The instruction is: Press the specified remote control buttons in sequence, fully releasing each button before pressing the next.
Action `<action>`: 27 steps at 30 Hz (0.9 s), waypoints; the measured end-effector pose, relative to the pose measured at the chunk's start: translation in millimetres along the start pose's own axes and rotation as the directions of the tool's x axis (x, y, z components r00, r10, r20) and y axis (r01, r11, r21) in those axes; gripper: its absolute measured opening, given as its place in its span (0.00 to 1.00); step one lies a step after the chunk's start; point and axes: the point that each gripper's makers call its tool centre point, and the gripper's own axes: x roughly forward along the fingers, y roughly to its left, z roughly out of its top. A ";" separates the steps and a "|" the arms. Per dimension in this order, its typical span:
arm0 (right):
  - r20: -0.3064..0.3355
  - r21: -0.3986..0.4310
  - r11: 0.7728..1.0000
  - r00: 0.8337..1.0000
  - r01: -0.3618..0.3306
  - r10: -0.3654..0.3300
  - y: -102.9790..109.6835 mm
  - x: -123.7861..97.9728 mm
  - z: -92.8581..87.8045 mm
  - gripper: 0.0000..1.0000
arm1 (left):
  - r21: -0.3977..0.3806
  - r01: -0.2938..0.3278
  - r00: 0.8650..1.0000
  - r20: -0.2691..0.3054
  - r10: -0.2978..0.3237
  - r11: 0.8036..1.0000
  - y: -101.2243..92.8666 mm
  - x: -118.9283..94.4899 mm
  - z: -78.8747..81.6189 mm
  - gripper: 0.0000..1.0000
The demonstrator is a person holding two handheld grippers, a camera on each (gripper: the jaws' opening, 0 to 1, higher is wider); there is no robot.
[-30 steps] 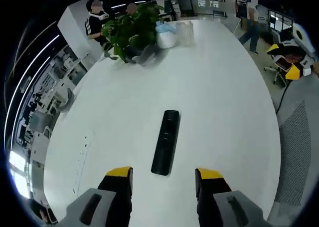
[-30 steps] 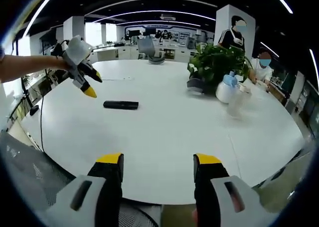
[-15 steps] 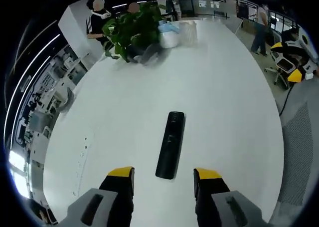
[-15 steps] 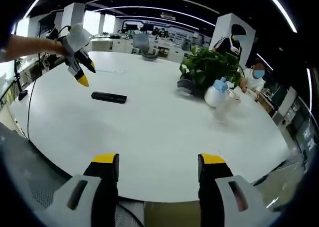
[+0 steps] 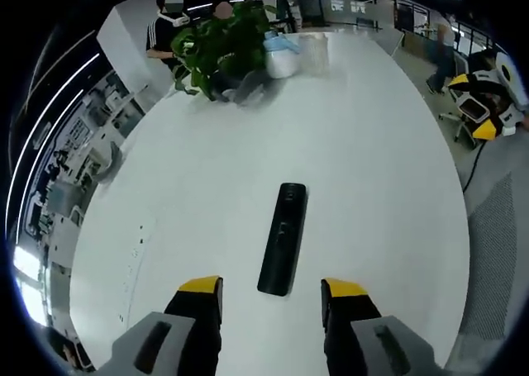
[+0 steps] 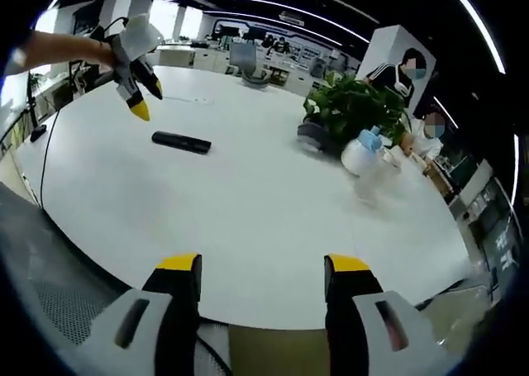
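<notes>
A black remote control (image 5: 283, 238) lies flat on the white round table (image 5: 372, 169), lengthwise just ahead of my left gripper (image 5: 271, 288). That gripper's yellow-tipped jaws stand open on either side of the remote's near end, above it and not touching. In the right gripper view the same remote (image 6: 181, 142) lies far off at the upper left, with the left gripper (image 6: 142, 99) hovering over it, held by a person's arm. My right gripper (image 6: 263, 266) is open and empty near the table's edge; it also shows far right as the right gripper (image 5: 481, 105).
A potted plant (image 6: 351, 111), a white jug with a blue top (image 6: 364, 153) and a clear container (image 6: 393, 165) stand at the table's far side. People sit behind the plant. A mesh chair (image 5: 496, 227) stands beside the table. A thin cable (image 5: 132, 260) lies near the edge.
Both views have shifted a little with the hands. The remote has not moved on the table. Both grippers stay open, and the left one still hovers over the remote.
</notes>
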 end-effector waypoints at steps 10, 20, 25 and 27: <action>-0.004 -0.056 0.998 1.000 0.030 -0.030 -4.2 0.5 -0.7 0.59 | 0.007 0.013 1.000 -0.007 -0.013 1.000 -2.0 1.1 -2.2 0.47; -0.018 -0.083 0.995 0.998 0.063 -0.064 -12.5 0.2 -5.0 0.59 | 0.011 0.007 1.000 0.016 -0.007 1.000 0.6 1.0 2.7 0.47; -0.021 -0.099 0.992 0.996 0.079 -0.081 -14.8 -0.4 -4.6 0.58 | 0.004 0.017 1.000 0.015 -0.017 1.000 1.0 3.7 0.4 0.47; -0.020 -0.045 0.996 0.997 0.071 -0.072 -14.6 -0.1 -3.9 0.58 | 0.018 0.024 1.000 0.009 -0.024 1.000 0.4 7.3 -2.7 0.47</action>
